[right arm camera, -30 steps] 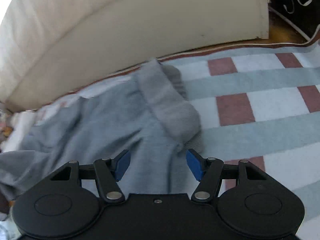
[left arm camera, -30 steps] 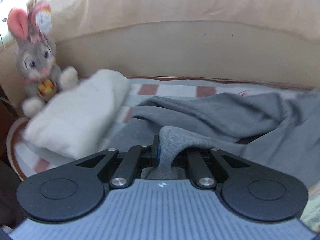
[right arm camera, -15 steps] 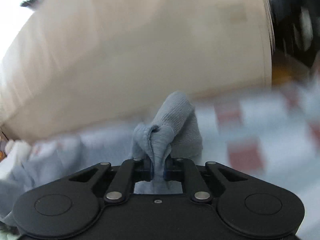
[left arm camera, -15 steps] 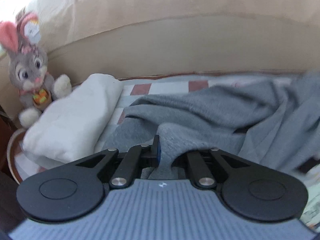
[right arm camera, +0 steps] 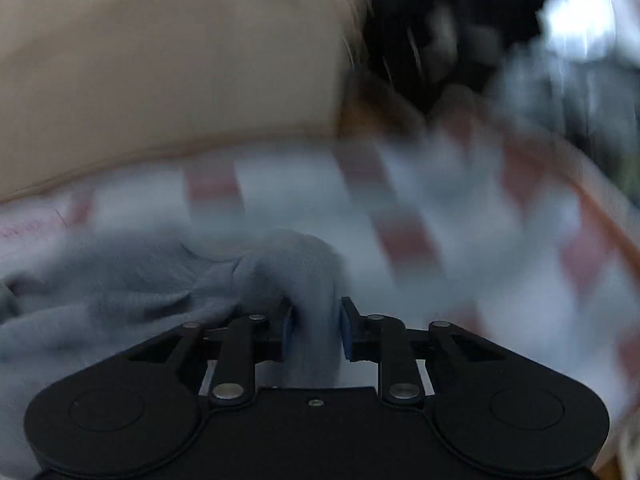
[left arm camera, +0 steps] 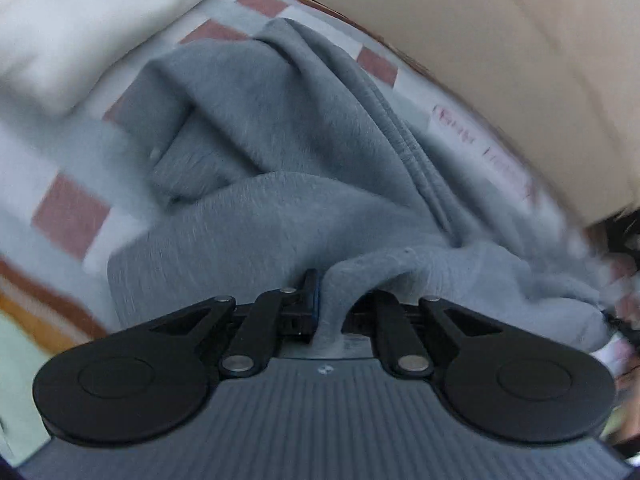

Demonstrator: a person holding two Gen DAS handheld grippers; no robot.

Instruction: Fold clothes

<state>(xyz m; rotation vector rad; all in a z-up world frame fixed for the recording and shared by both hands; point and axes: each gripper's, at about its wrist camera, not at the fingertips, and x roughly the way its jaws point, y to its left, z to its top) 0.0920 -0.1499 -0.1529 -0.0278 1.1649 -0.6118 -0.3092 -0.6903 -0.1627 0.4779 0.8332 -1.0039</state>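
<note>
One grey sweatshirt (left arm camera: 280, 152) lies rumpled across the middle of a checked blanket (left arm camera: 70, 216) of pale blue, white and dull red squares. The left gripper (left arm camera: 326, 304) has its fingers (left arm camera: 311, 300) pinched tight on a bunched fold of the near edge of the grey cloth, which rises in a hump between them. From that hump a ribbed seam runs away toward the far side, and the rest of the garment spreads left and far in loose folds.

In the right wrist view, which is heavily blurred, the right gripper (right arm camera: 316, 326) has its fingers (right arm camera: 347, 328) parting, narrow still, with a thick roll of the same sweatshirt (right arm camera: 120, 280) between them; the left pad looks against the cloth, a sliver of gap shows at the right pad.

Edges: a cream upholstered wall (left arm camera: 500, 40) bounds the blanket along the far and right side, its base close to the garment's far hem. A brown and orange border (left arm camera: 36, 300) marks the blanket's near left edge. One white folded bundle (left arm camera: 80, 20) sits at the far left, just beside the sweatshirt's corner. Open blanket shows to the left of the garment, and a broad bare stretch (right arm camera: 460, 220) to its right
</note>
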